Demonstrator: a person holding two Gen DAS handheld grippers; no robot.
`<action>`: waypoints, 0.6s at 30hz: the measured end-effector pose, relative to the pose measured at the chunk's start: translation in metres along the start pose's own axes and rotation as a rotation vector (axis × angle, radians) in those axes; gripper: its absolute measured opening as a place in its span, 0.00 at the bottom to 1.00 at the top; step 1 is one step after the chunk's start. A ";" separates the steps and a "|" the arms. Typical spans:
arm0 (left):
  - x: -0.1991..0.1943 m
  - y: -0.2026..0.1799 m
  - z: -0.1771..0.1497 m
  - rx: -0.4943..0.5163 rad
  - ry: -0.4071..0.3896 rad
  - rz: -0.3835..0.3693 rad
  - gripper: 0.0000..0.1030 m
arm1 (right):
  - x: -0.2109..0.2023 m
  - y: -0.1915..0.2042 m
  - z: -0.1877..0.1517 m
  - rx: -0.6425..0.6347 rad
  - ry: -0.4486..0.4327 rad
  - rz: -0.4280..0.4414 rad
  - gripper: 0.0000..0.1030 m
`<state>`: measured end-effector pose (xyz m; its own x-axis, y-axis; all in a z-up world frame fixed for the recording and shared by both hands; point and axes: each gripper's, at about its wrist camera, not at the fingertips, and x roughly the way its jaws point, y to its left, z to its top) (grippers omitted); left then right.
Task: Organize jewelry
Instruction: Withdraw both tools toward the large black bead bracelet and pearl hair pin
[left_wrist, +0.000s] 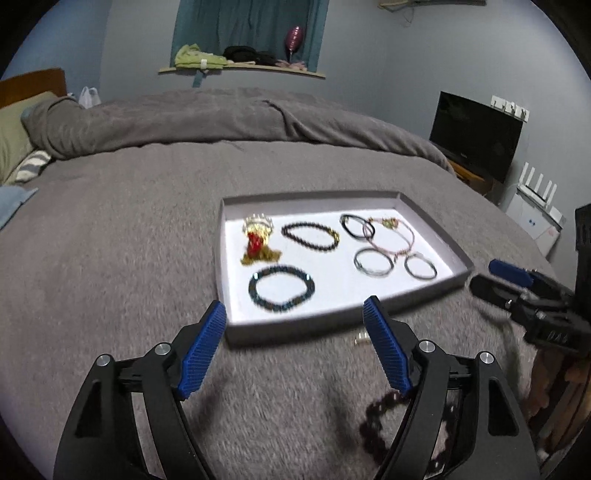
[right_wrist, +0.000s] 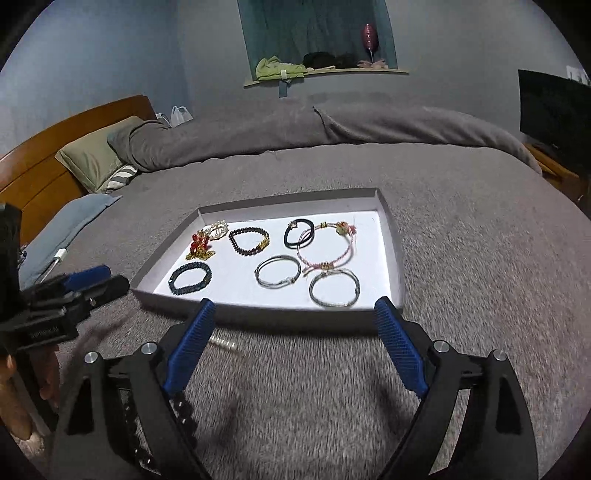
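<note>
- We hold the left gripper (left_wrist: 295, 350) just in front of the tray's (left_wrist: 430, 291) near wall, its blue fingers spread wide apart with nothing between them.
- We hold the right gripper (right_wrist: 295, 354) before the same near wall, off to the other side, its fingers likewise wide apart and empty; both seem poised for the next pick.
- The shallow grey tray lies flat on the grey blanket (right_wrist: 480, 258), likely so pieces can be laid out singly on its white floor.
- Inside the tray, a dark beaded bracelet (left_wrist: 281, 288) lies closest to the near wall on the left; a gold and red ornament (left_wrist: 258, 240) sits behind it.
- Two silver bangles (right_wrist: 277, 276) rest side by side on the tray's right half, and a pink cord bracelet (right_wrist: 327, 245) overlaps a black band (right_wrist: 298, 232) behind them.
- Outside the tray, a dark beaded strand (left_wrist: 384, 410) lies on the blanket, partly hidden under the left gripper's frame, so we judge it not yet sorted.
- A small metallic piece (right_wrist: 221, 344) lies just before the tray's near wall; blur hides what it is.
</note>
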<state>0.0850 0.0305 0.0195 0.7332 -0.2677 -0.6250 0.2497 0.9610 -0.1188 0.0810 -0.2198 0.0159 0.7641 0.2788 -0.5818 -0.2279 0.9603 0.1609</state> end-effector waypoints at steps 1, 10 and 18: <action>-0.002 -0.002 -0.004 0.011 0.000 0.010 0.75 | -0.003 0.000 -0.002 0.000 -0.002 0.000 0.84; -0.018 -0.011 -0.039 0.006 0.039 -0.036 0.75 | -0.014 0.001 -0.020 0.005 0.024 0.004 0.84; -0.013 -0.029 -0.062 0.062 0.093 -0.073 0.75 | -0.007 0.002 -0.026 -0.002 0.048 0.002 0.84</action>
<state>0.0292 0.0106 -0.0165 0.6506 -0.3263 -0.6857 0.3411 0.9323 -0.1200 0.0597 -0.2203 -0.0002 0.7336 0.2798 -0.6193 -0.2305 0.9597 0.1605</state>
